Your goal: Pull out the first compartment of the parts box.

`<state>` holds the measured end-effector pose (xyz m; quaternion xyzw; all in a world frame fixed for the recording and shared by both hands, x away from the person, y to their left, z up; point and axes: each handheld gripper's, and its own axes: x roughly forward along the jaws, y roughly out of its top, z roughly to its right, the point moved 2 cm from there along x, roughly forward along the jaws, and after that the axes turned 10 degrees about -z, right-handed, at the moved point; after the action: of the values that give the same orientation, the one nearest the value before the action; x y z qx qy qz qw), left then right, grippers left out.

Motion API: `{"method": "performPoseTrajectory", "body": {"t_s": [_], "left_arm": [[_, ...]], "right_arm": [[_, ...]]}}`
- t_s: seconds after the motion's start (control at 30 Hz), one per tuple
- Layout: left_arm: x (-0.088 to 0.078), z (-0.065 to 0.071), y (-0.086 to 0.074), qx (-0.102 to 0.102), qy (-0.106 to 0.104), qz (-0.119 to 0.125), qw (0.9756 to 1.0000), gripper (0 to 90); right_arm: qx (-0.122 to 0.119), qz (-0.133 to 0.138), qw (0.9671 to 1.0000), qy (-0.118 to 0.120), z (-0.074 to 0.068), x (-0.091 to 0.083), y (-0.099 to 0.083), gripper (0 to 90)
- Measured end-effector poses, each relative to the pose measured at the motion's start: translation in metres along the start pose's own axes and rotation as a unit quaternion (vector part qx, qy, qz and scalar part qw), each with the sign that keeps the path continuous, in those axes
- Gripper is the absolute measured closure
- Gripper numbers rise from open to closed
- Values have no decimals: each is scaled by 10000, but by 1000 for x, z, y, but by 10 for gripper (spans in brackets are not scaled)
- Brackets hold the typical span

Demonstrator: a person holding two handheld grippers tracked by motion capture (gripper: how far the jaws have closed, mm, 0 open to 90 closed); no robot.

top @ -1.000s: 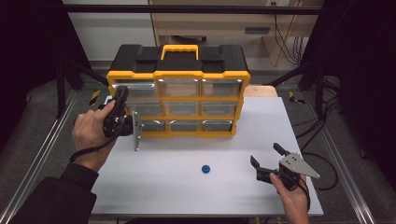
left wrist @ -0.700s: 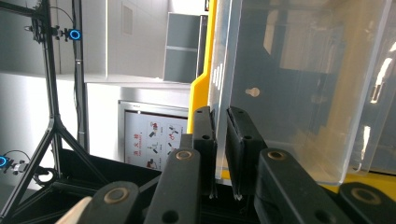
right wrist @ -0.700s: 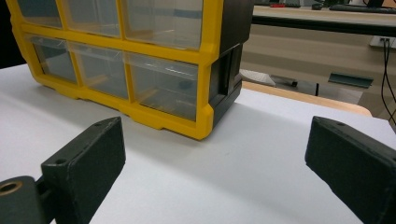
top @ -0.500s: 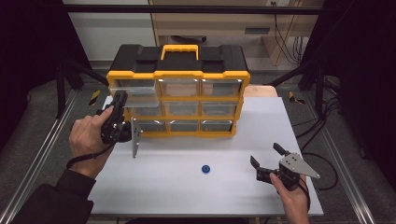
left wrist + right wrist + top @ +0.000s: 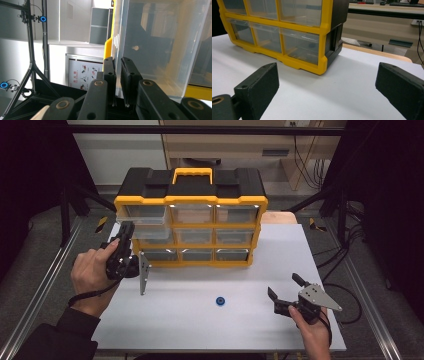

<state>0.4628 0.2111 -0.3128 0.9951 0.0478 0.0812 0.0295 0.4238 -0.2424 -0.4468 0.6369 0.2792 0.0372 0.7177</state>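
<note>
A yellow and black drawer cabinet (image 5: 190, 200) stands at the back of the white table (image 5: 200, 330). My left gripper (image 5: 126, 231) is at its left column, shut on the front wall of a clear drawer (image 5: 152, 236) in the middle row, which is drawn out a little. In the left gripper view the two pads (image 5: 109, 72) pinch the clear drawer (image 5: 160, 45) wall at my left gripper (image 5: 118, 61). My right gripper (image 5: 284, 286) rests at the near right of the table, open and holding nothing. In the right gripper view my right gripper (image 5: 328, 75) faces the cabinet (image 5: 325, 32) corner.
A small blue ring-shaped part (image 5: 219, 300) lies on the table between the two hands. A wooden board edge (image 5: 280, 217) shows behind the cabinet's right side. Metal rails (image 5: 40, 290) run along both sides of the table.
My left hand has drawn back slightly toward the near edge with the drawer front still pinched. The right hand has not moved.
</note>
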Motion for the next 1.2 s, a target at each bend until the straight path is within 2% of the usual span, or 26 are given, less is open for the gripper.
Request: {"method": "performPoseTrajectory", "body": {"t_s": [0.53,1.2], "left_arm": [[-8,-2,0,-79,-66,-33,9999,817],[-8,-2,-1,-47,-50,-13,10000,818]], "right_arm": [[-5,-5,10000,9,0,0,0,51],[-6,-6,10000,-3,1,-1,0,51]]}}
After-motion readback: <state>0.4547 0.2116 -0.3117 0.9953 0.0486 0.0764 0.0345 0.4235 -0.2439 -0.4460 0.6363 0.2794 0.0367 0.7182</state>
